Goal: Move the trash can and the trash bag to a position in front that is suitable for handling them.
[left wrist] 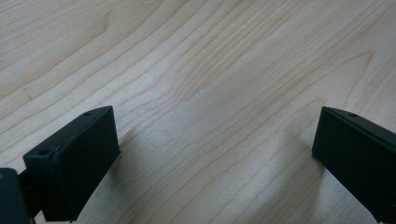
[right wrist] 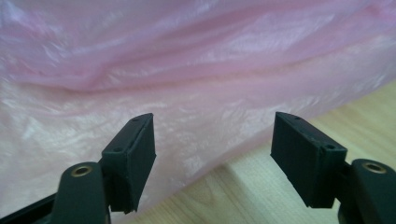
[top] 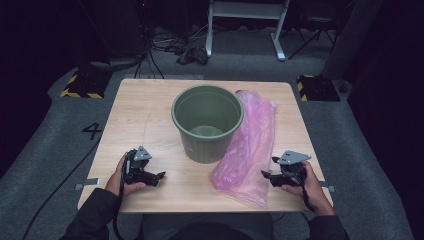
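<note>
My right tool [top: 267, 174] sits wide open at the near right edge of the pink plastic bag [top: 248, 145], holding nothing. The bag lies on the surface [top: 145, 112], touching the right side of a green bin [top: 207, 122]. My left tool [top: 159, 176] rests open over bare wood, near left.

A light wooden table [top: 145, 115] stands on grey carpet [top: 45, 150] in a dim room. Behind it stand a white frame [top: 245, 15], tangled cables [top: 175, 45], and yellow-black striped blocks [top: 82, 85].
</note>
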The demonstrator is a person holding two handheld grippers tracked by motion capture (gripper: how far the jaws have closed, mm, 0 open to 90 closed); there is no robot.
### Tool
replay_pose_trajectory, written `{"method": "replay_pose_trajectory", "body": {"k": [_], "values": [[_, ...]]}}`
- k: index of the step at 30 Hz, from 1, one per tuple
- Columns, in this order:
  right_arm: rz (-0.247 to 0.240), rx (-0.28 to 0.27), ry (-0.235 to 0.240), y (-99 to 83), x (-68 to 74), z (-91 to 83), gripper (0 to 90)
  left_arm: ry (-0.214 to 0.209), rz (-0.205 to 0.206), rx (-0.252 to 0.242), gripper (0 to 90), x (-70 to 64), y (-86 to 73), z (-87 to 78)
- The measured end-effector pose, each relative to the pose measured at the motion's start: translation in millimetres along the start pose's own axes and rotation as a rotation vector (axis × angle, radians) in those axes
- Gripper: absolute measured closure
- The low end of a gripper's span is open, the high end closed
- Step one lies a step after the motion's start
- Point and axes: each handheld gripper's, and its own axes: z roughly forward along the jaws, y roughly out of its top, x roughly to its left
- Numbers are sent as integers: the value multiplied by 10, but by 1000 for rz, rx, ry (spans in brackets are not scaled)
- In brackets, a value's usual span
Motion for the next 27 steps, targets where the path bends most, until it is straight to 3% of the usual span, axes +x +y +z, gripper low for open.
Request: {"method": "replay_pose_trajectory", "body": {"k": [4,7,11,17,19,23,27], "values": [[13,34,42,-54,-9,140,320,-7,4,-2,3,-27,12,14],[25,18,81,-52,5,186,333,-7,13,-2,4,-64,32,30],[22,15,87,-33,41,203,340,-15,26,4,5,-133,59,48],[7,-4,140,39,223,287,333,-28,30,0,84,-252,105,54],[-6,-8,155,104,344,345,320,-27,42,-5,161,-310,136,60],[-11,-8,159,164,455,395,303,-38,50,-7,163,-356,165,72],[-15,-10,163,205,555,429,287,-74,44,-44,167,-406,222,46]]}}
